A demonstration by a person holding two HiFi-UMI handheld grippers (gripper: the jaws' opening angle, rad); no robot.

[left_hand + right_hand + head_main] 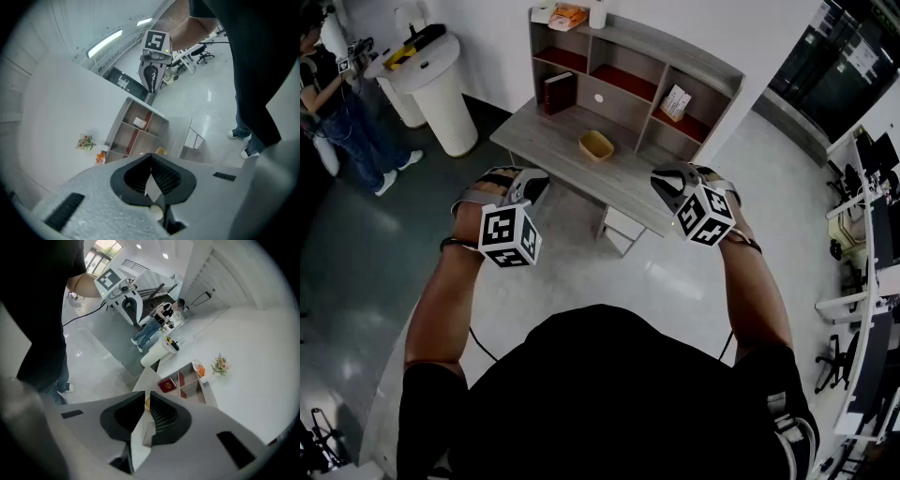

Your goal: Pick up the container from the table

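Observation:
A small yellow container (596, 145) sits on the grey desk (546, 150) in front of the shelf unit, well ahead of both grippers. My left gripper (530, 183) hovers over the desk's near left edge, its jaws together and empty (151, 157). The container's rim (161, 150) peeks just past its jaw tips. My right gripper (670, 178) hangs over the desk's near right corner. Its jaws (144, 397) are almost together, with only a thin slit and nothing held. A sliver of the container (147, 402) shows through the slit.
The desk carries a shelf unit (628, 66) with a dark red book (559, 92) and a white card (675, 101). A white round stand (441, 84) and a person (337, 103) are at the far left. Office chairs and desks (862, 244) line the right.

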